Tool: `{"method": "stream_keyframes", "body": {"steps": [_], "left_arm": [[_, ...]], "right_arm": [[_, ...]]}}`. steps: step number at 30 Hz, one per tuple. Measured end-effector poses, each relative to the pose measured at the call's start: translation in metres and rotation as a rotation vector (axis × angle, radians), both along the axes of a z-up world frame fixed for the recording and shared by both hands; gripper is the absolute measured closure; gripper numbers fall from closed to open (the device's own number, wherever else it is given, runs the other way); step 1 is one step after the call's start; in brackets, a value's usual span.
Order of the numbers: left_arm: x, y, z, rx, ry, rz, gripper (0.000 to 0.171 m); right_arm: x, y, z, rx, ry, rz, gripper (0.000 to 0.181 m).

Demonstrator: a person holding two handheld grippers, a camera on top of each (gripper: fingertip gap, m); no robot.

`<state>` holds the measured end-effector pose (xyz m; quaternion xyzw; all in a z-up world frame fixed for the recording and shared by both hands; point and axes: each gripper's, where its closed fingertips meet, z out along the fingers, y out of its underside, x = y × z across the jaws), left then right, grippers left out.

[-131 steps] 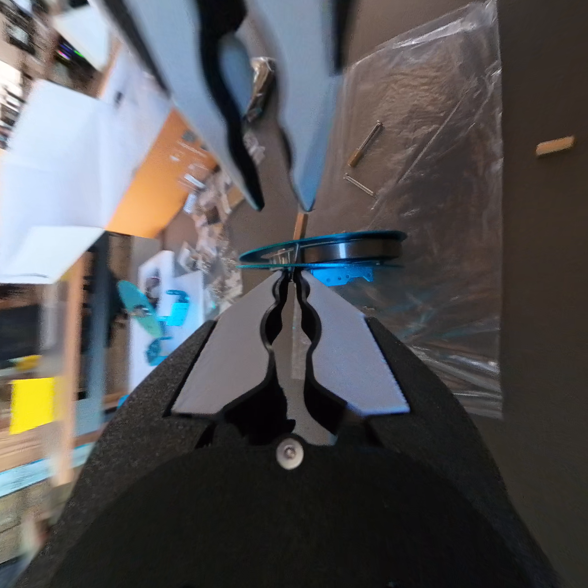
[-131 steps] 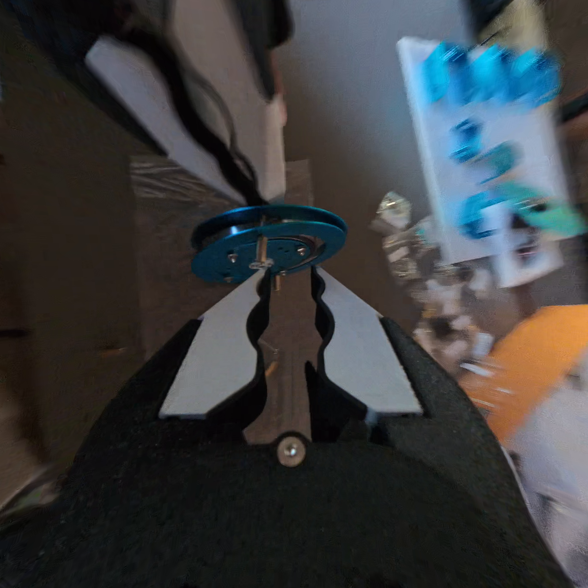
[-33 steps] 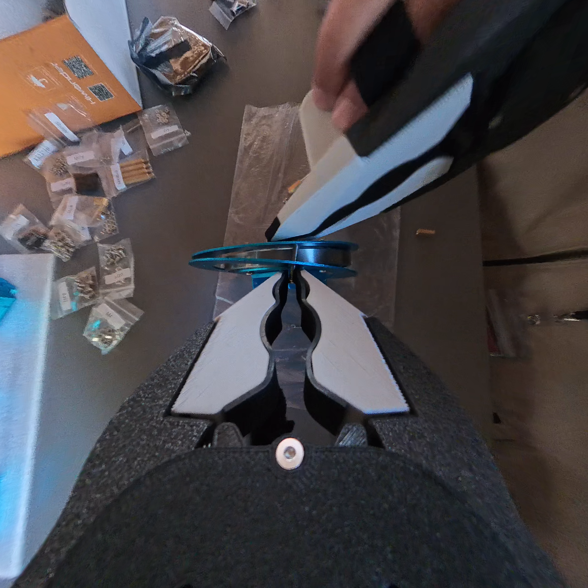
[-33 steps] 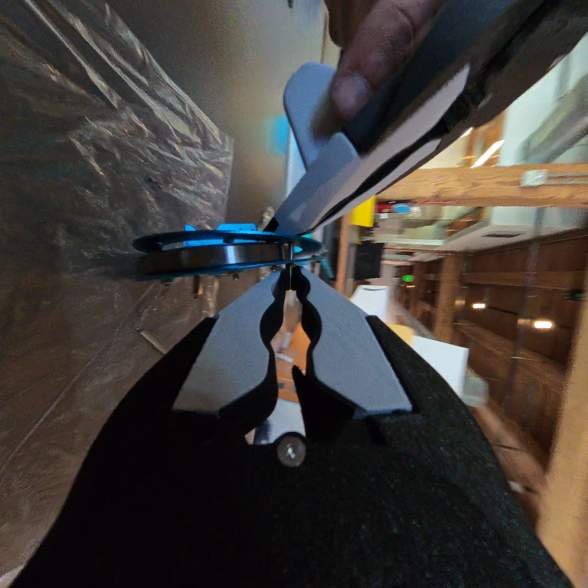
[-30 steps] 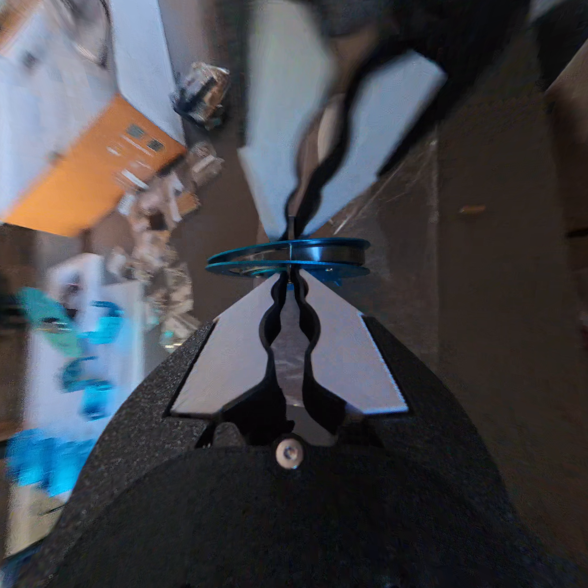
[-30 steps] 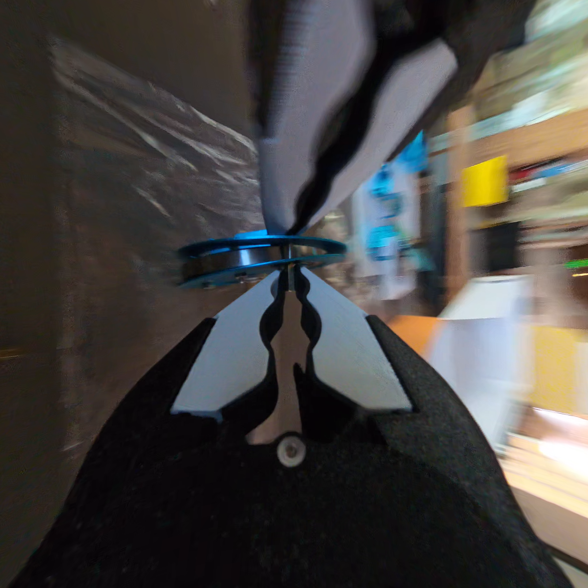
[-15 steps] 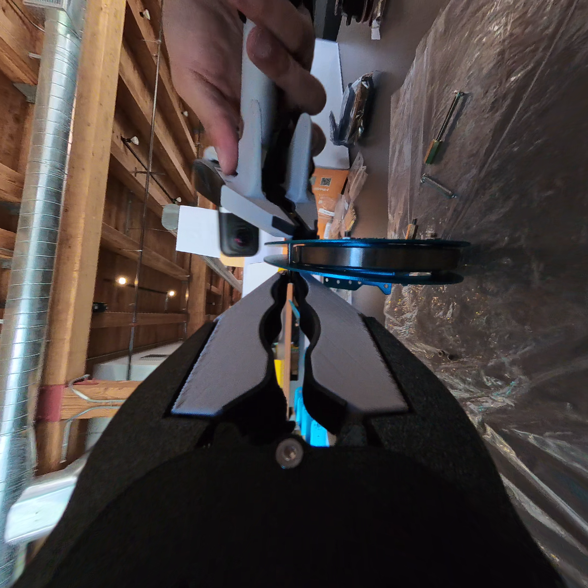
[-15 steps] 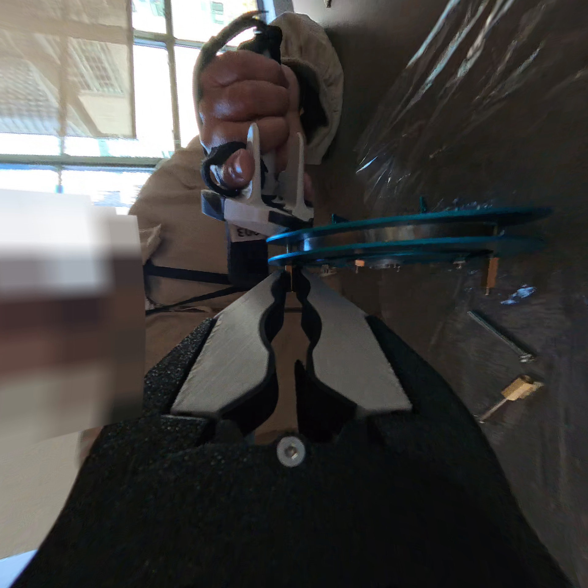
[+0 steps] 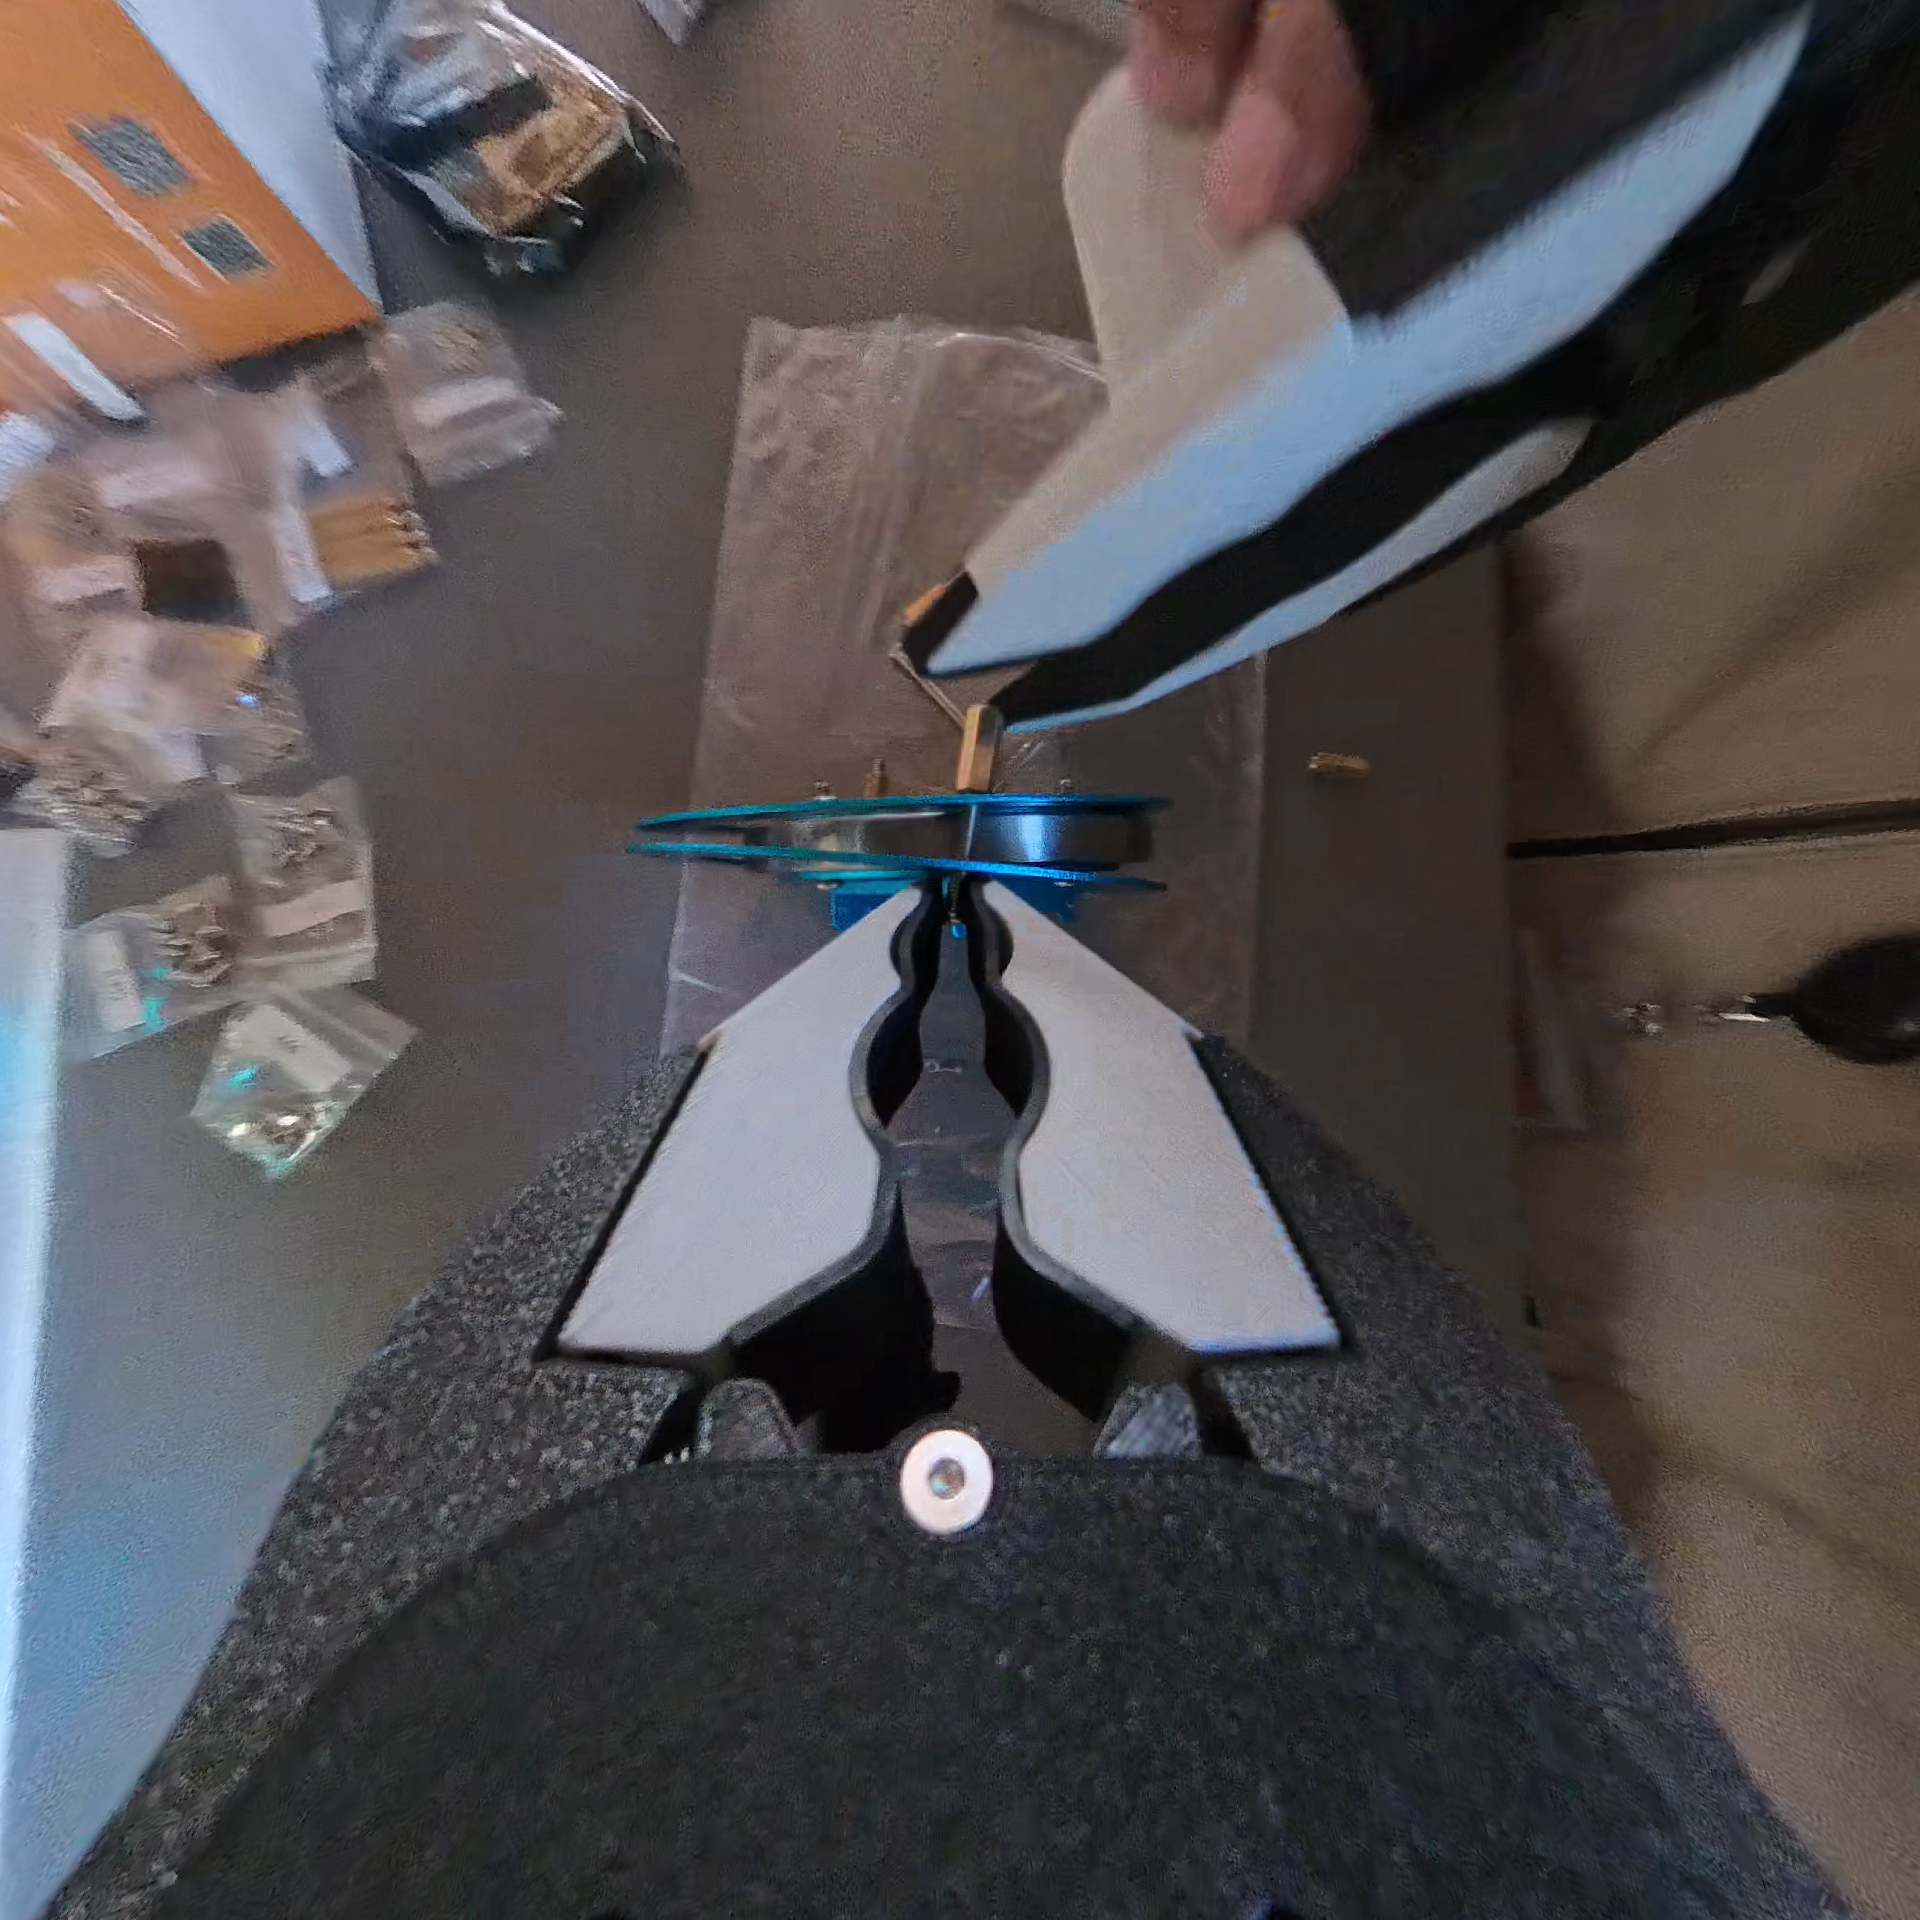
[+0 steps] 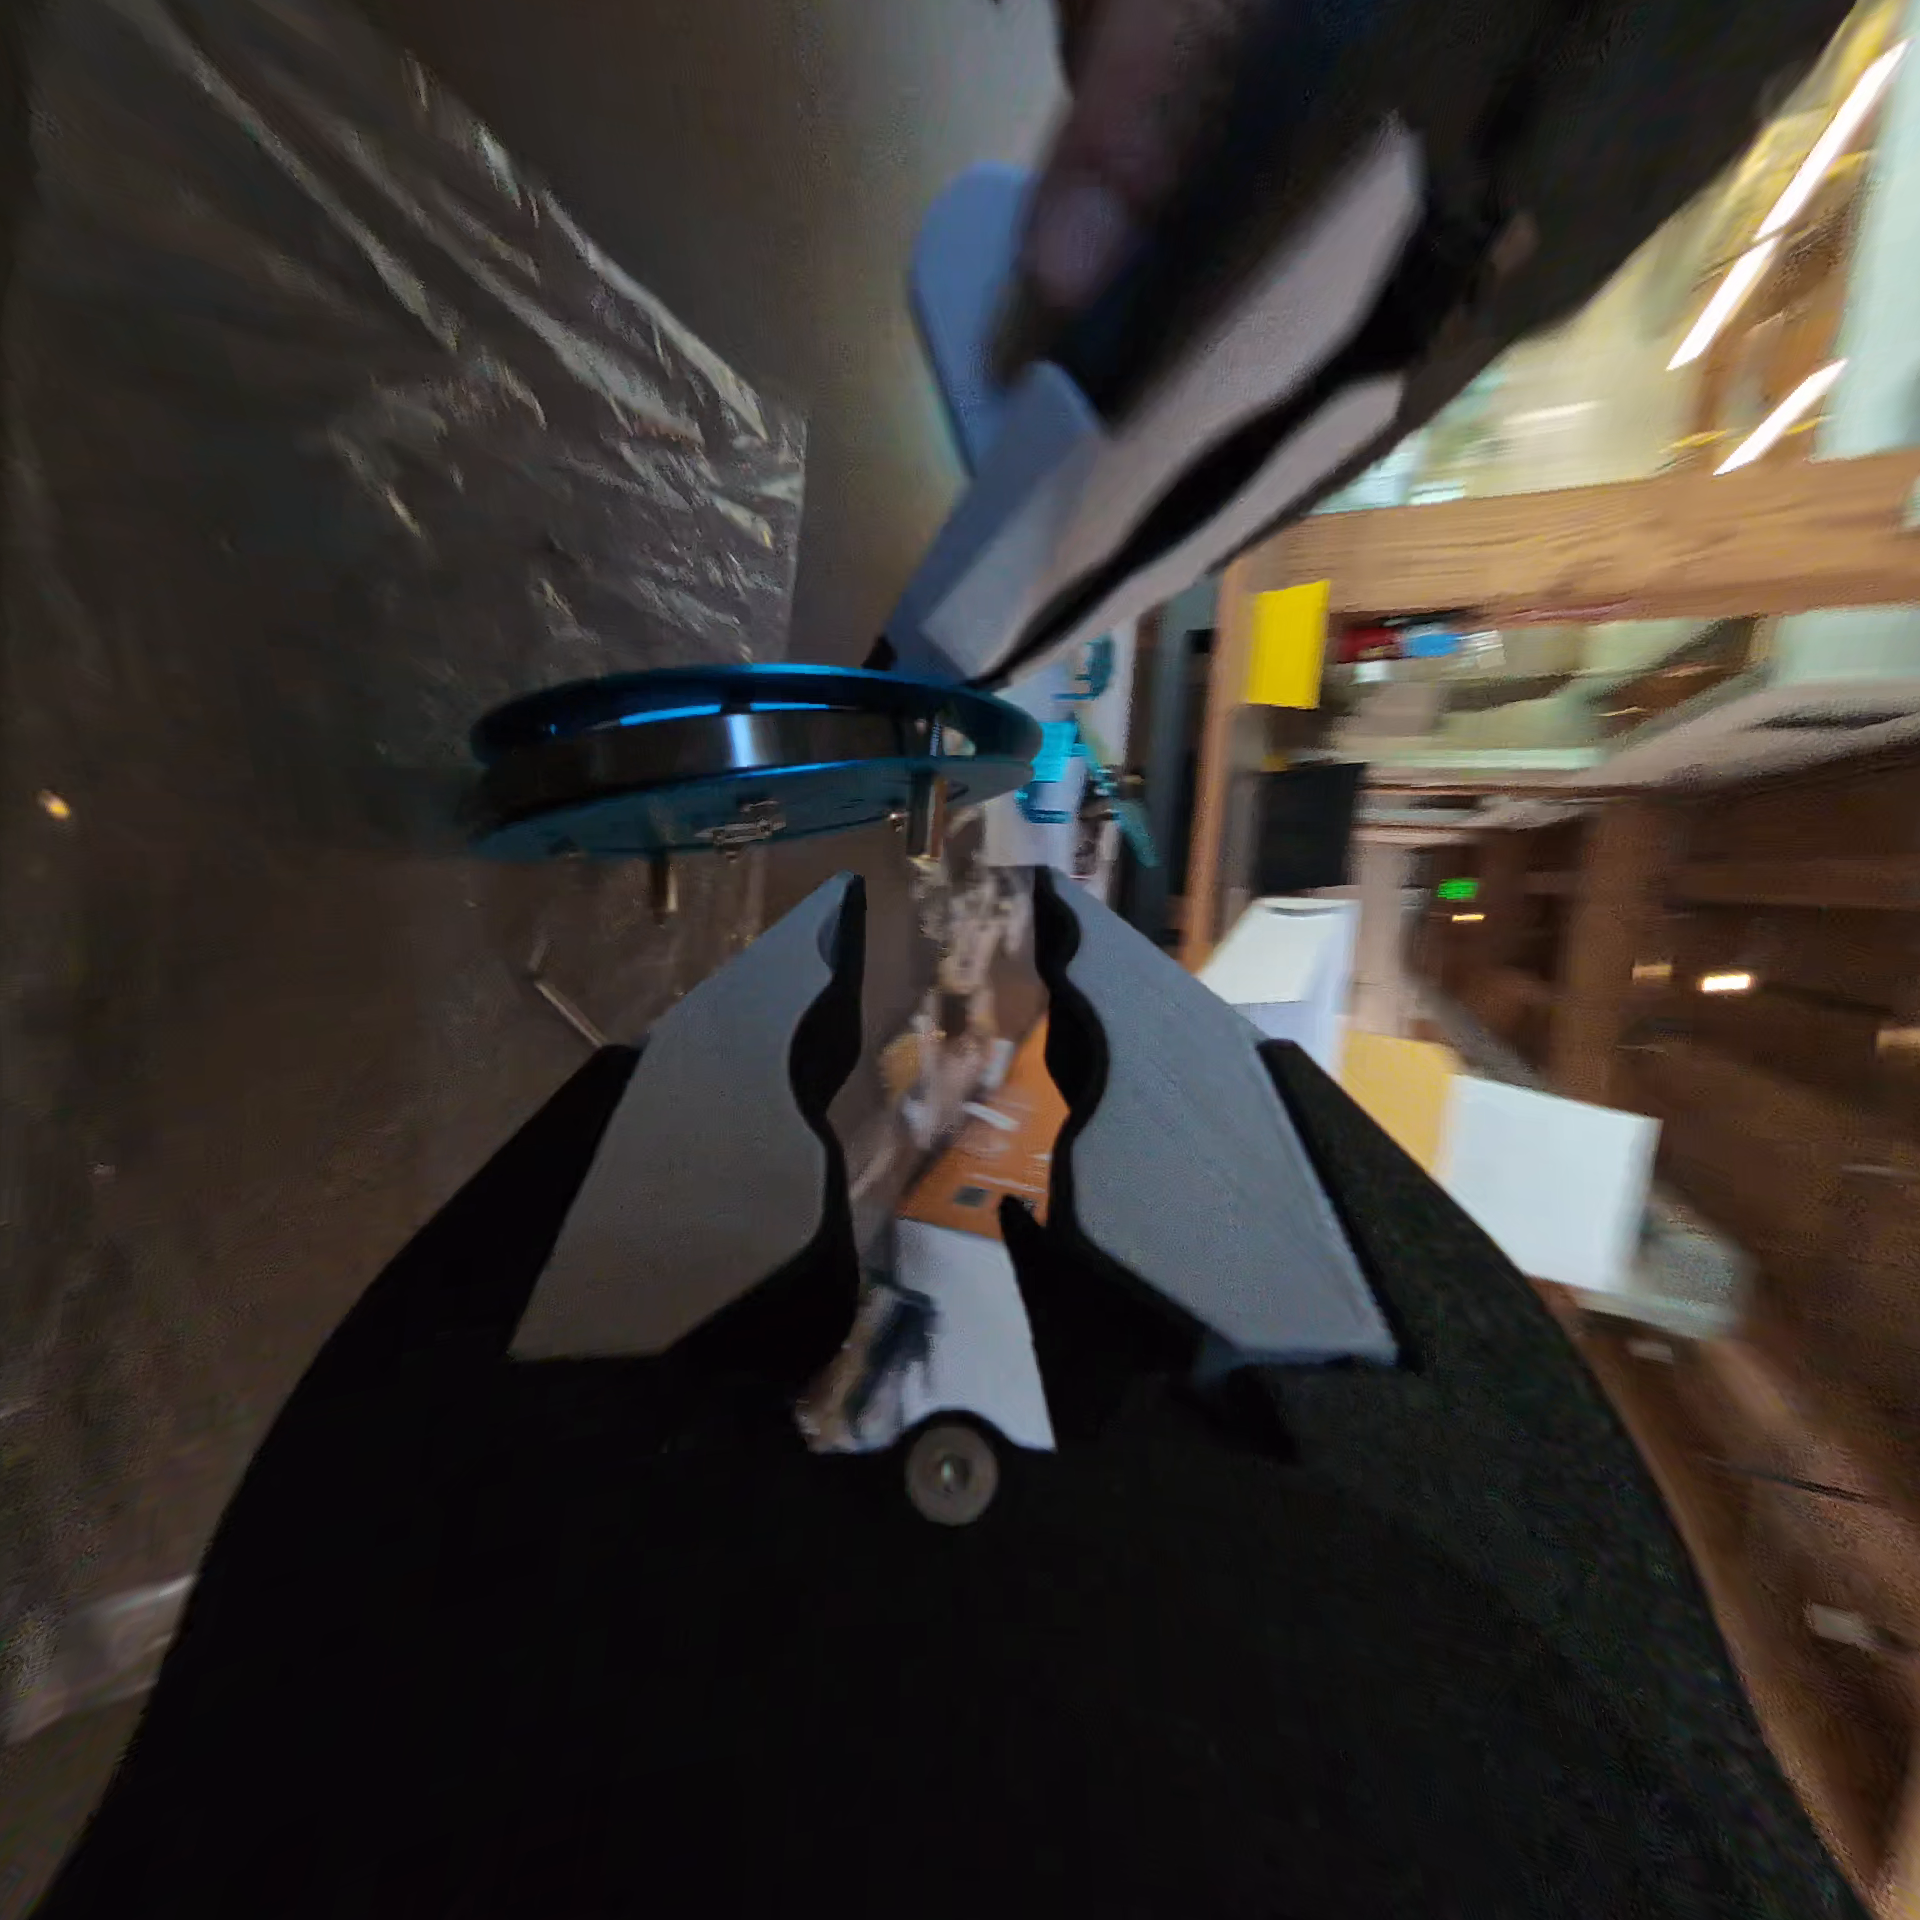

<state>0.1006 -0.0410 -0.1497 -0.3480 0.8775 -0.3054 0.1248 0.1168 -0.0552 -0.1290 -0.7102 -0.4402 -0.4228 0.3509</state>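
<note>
The left gripper (image 9: 951, 902) is clenched on the near rim of a blue disc assembly (image 9: 899, 844): two thin blue round plates stacked with a dark, shiny bearing ring sandwiched between them, held edge-on and level just past the fingertips. In the right wrist view the same assembly (image 10: 748, 764) shows small screws and short brass standoffs poking from its lower plate. The right gripper (image 10: 948, 899) is released, its jaws standing apart with a clear gap, the tips just short of the assembly's rim and touching nothing. From the left wrist view the right gripper (image 9: 971, 686) comes in from the upper right, held by a person's hand (image 9: 1247, 114), its tips just above the assembly, next to a small brass standoff (image 9: 979, 746) that stands up from the top plate; whether the tips touch it cannot be told. Beneath the assembly lies a clear plastic bag (image 9: 883, 499) spread flat on a grey-brown tabletop (image 9: 582, 644). A lone brass piece (image 9: 1337, 767) rests on the table to the right of the bag. Off to the left are many small clear packets of hardware (image 9: 291, 1081), a darker crumpled bag of parts (image 9: 499, 135) farther back, and an orange card (image 9: 135, 208) at the upper left corner. The right wrist view is blurred; behind it are wooden beams and shelving (image 10: 1558, 540).
</note>
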Motion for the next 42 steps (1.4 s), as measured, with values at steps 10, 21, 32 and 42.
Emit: {"method": "stream_keyframes", "body": {"steps": [10,21,32,42], "left_arm": [[0.009,-0.004,0.002,0.080,-0.163,-0.037,0.170],[0.013,-0.024,-0.003,1.043,-0.919,-0.092,0.171],[0.012,-0.018,0.004,0.642,-0.738,-0.041,0.169],[0.016,-0.005,0.003,0.186,-0.330,-0.001,0.169]], "right_arm": [[0.004,0.013,-0.007,-0.085,0.121,-0.010,0.176],[-0.007,-0.020,-0.018,-1.135,1.475,-0.329,0.179],[-0.003,-0.016,-0.021,-0.800,1.088,-0.018,0.159],[0.006,0.001,-0.004,0.024,-0.050,0.091,0.151]]}}
